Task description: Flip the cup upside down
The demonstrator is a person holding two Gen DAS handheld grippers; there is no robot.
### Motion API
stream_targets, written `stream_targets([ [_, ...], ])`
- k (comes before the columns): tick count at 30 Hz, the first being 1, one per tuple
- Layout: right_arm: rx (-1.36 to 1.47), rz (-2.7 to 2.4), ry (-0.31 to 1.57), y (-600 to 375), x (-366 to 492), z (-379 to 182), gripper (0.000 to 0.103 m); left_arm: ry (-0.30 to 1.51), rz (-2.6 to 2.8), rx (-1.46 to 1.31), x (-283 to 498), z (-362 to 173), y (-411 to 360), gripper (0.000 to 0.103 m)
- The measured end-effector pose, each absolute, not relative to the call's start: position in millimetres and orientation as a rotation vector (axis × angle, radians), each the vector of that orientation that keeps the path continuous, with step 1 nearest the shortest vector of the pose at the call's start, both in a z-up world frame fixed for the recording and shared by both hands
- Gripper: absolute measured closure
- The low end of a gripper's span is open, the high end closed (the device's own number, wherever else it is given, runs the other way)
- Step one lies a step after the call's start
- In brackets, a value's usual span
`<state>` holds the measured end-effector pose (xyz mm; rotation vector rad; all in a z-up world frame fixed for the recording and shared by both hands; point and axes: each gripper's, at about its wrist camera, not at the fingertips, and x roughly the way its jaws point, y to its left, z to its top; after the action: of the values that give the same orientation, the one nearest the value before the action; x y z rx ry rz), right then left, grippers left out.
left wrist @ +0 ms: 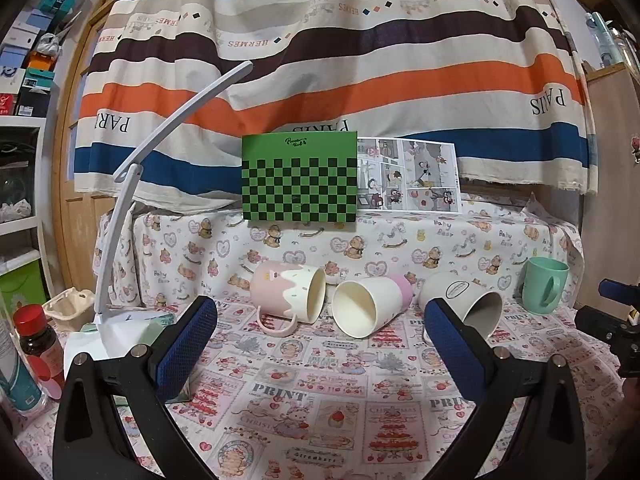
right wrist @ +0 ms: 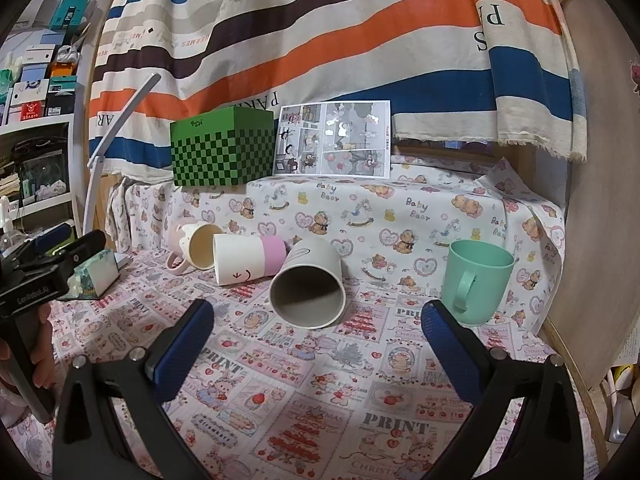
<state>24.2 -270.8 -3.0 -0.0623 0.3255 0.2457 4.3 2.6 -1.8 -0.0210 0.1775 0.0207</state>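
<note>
Four cups stand or lie on the patterned tablecloth. A pink-and-cream mug (left wrist: 289, 296) (right wrist: 196, 246) lies on its side at the left. A white cup with a pink band (left wrist: 370, 304) (right wrist: 248, 258) lies beside it. A grey-white mug (left wrist: 466, 300) (right wrist: 308, 284) lies on its side, mouth toward me. A mint green mug (left wrist: 546, 285) (right wrist: 476, 282) stands upright at the right. My left gripper (left wrist: 320, 334) is open and empty, short of the lying cups. My right gripper (right wrist: 318, 338) is open and empty, just before the grey-white mug.
A green checkered box (left wrist: 299, 178) (right wrist: 224, 148) and a comic sheet (left wrist: 408, 174) (right wrist: 334, 138) sit on the raised ledge behind. A white desk lamp (left wrist: 132, 200) stands at the left, with a red-capped bottle (left wrist: 38, 344). A wooden panel (right wrist: 592, 200) bounds the right.
</note>
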Motion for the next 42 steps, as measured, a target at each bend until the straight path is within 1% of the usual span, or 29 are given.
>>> stream_targets([
  [19, -0.042, 0.243, 0.322, -274.2, 24.3, -1.5, 0.0, 0.185, 0.024, -0.012, 6.2, -1.0, 1.6, 0.0],
  [22, 0.002, 0.241, 0.333, -275.4, 23.0, 1.3, 0.0, 0.182, 0.026, -0.017, 6.0, -1.2, 2.2, 0.0],
  [26, 0.147, 0.293, 0.432, -284.2, 32.6, 17.4, 0.0, 0.177, 0.027, -0.021, 4.9, -1.4, 3.5, 0.0],
  [30, 0.053, 0.297, 0.557, -272.8, 59.6, 40.2, 0.0, 0.171, 0.031, -0.023, 3.2, -1.3, 4.8, 0.0],
  [32, 0.065, 0.327, 0.601, -271.9, 76.3, 51.6, 0.0, 0.172, 0.031, -0.021, 3.2, -1.2, 4.9, 0.0],
  [34, 0.095, 0.374, 0.72, -268.4, 109.1, 61.7, 0.0, 0.179, 0.031, -0.019, 4.2, -1.1, 4.9, 0.0],
  [37, 0.125, 0.42, 0.838, -260.2, 149.8, 65.8, 0.0, 0.187, 0.055, -0.022, 5.8, -0.9, 5.5, 0.0],
  [42, 0.006, 0.322, 0.959, -237.4, 215.6, 49.2, 0.0, 0.202, 0.037, -0.032, 8.3, -1.2, 7.3, 0.0],
])
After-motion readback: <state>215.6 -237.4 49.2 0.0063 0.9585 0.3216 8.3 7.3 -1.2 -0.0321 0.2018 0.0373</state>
